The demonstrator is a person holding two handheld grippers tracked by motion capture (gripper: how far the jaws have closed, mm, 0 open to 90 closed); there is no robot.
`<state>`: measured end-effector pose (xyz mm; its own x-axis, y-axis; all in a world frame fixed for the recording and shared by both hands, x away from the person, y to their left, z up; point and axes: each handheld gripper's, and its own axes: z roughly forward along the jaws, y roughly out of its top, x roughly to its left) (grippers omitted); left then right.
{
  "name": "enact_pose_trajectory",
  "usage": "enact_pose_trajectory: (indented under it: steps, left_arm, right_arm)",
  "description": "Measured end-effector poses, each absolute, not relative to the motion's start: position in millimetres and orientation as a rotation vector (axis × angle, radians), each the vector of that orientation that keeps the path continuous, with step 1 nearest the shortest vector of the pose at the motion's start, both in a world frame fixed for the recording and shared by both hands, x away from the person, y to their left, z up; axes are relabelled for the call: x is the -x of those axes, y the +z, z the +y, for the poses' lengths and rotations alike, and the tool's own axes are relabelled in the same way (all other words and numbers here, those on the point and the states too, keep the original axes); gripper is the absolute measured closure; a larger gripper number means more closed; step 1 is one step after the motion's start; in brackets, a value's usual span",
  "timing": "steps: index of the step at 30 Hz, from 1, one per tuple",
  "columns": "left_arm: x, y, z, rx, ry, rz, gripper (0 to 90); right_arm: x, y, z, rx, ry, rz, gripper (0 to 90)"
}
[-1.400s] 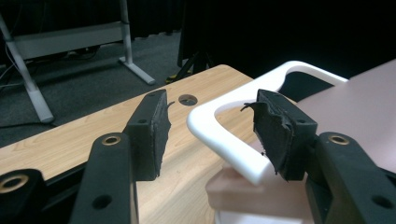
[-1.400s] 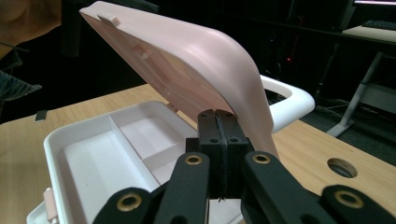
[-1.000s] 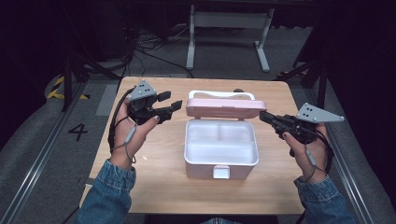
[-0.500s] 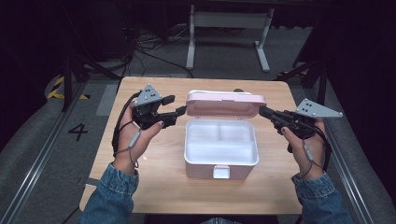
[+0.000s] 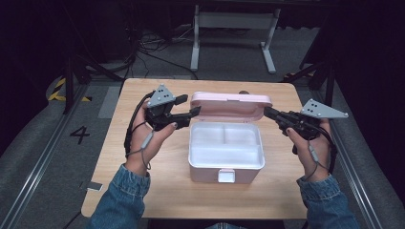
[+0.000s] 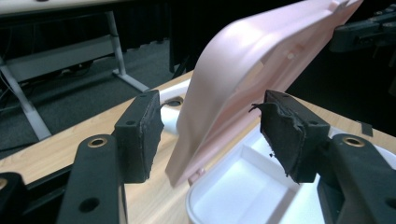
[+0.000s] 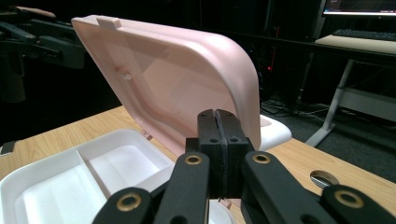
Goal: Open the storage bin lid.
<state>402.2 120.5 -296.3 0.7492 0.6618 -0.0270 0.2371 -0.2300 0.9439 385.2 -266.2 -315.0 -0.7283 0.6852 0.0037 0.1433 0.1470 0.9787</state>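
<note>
Looks like a lab or recording studio: black-curtained dark surround, loose black cables on grey carpet (image 5: 157, 52), white metal desk frame (image 5: 232, 28) beyond the jaws, lit monitor (image 7: 359, 5) right of them.

A white box (image 5: 227, 152) with a divided interior is seen open at frame centre, its pink lid (image 5: 231, 105) raised upright behind it.

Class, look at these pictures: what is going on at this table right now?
A person works on a white box with a pink lid standing open on a wooden table. The left tool straddles the lid's left edge; its jaws have just been opening and do not press on it. The right tool, shut, sits at the lid's right end.
</note>
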Motion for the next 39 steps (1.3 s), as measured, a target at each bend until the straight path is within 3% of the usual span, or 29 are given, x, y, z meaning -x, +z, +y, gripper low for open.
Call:
enact_pose_trajectory:
  steps: [9, 19, 28, 39]
  left_arm:
    - [-414.3, -296.9, 101.6, -1.801, 0.487, 0.689, 41.1]
    - [-421.9, -299.2, 96.3, -1.783, 0.516, 0.675, 57.1]
    - [-427.1, -296.9, 96.0, -1.794, 0.519, 0.677, 58.4]
    - [-454.5, -291.5, 92.2, -1.833, 0.514, 0.718, 59.7]
  right_arm:
    - [-385.8, -315.1, -267.1, -0.792, 1.618, 1.983, 90.0]
    - [-386.0, -315.4, -268.4, -0.795, 1.615, 1.981, 90.0]
    - [-379.2, -309.1, -274.9, -0.809, 1.654, 2.006, 85.1]
    - [-365.8, -296.0, -312.3, -0.856, 1.63, 1.917, 83.2]
